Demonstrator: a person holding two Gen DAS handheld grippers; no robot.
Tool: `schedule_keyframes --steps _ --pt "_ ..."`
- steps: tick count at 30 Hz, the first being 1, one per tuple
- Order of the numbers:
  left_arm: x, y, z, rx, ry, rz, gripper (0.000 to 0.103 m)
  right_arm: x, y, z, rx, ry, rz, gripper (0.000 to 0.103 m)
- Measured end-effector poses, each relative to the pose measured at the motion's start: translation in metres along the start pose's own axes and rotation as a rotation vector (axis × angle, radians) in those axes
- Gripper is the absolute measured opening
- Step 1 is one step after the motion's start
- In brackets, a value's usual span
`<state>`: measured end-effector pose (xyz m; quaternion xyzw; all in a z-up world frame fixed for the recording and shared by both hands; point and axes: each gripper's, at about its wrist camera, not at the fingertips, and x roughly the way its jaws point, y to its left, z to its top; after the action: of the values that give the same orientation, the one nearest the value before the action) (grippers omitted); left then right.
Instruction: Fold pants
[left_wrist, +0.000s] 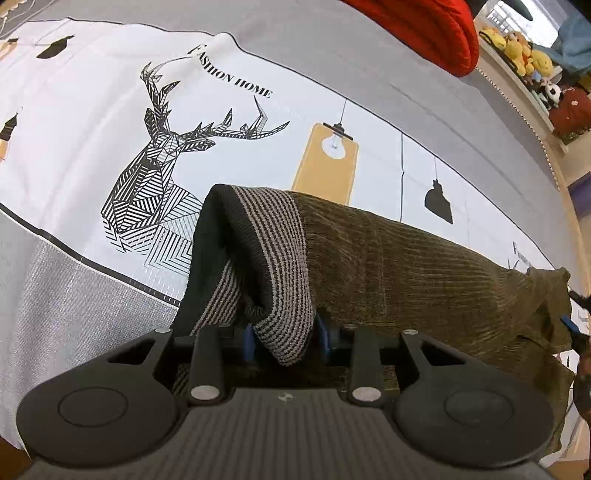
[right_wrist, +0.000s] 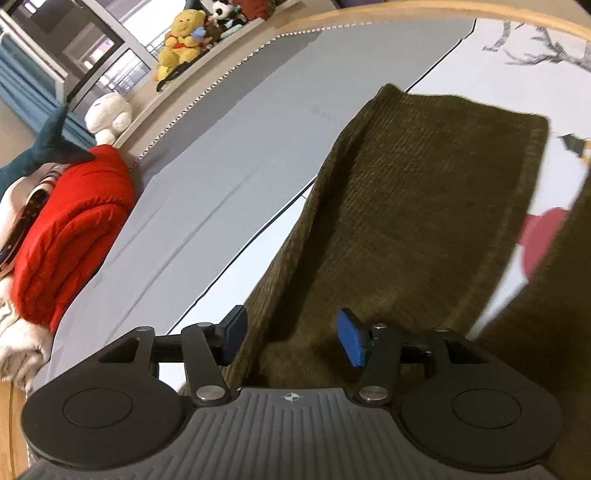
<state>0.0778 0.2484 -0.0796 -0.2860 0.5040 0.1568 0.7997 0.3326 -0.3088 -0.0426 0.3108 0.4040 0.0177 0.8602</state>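
Observation:
Olive-green ribbed pants (left_wrist: 406, 266) with a grey-and-black striped waistband (left_wrist: 273, 236) hang over a bed with a deer-print cover (left_wrist: 155, 155). My left gripper (left_wrist: 284, 338) is shut on the waistband, its blue pads pinching the striped cloth. In the right wrist view the pants (right_wrist: 424, 206) lie in front of my right gripper (right_wrist: 293, 336), with a hemmed edge on the right. Its blue pads stand wide apart with the olive cloth between them, not pinched. The right gripper's tip shows at the left wrist view's right edge (left_wrist: 570, 325).
A red quilted garment (right_wrist: 70, 229) and white cloth (right_wrist: 18, 339) lie on the grey bed cover (right_wrist: 229, 155). Plush toys (right_wrist: 181, 40) sit on the sill behind the bed. The wooden bed edge (right_wrist: 406, 14) runs along the far side.

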Motion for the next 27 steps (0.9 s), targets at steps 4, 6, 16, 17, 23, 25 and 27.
schedule_keyframes --steps 4,6,16,17,23,25,27 --pt "0.002 0.0 0.001 0.003 0.008 0.004 0.036 0.033 0.004 0.003 0.015 0.014 -0.004 0.059" --pt "0.002 0.0 0.001 0.006 0.009 0.005 0.036 0.044 0.006 0.004 0.014 0.022 -0.006 0.059" --pt "-0.01 -0.003 -0.002 0.069 -0.034 0.006 0.034 0.036 0.012 0.006 -0.003 -0.031 0.028 0.003" --pt "-0.014 -0.004 -0.003 0.08 -0.051 0.003 0.033 0.024 0.016 0.007 -0.022 -0.047 0.023 0.003" --pt "-0.046 0.0 -0.011 0.12 -0.151 -0.031 0.029 -0.071 0.02 0.006 -0.084 -0.093 0.019 0.002" --pt "-0.058 0.007 -0.017 0.128 -0.181 -0.033 0.028 -0.107 0.015 -0.004 -0.107 -0.091 0.018 0.002" --pt "-0.067 0.017 -0.024 0.132 -0.195 -0.033 0.028 -0.146 0.005 -0.023 -0.156 -0.094 0.016 0.002"
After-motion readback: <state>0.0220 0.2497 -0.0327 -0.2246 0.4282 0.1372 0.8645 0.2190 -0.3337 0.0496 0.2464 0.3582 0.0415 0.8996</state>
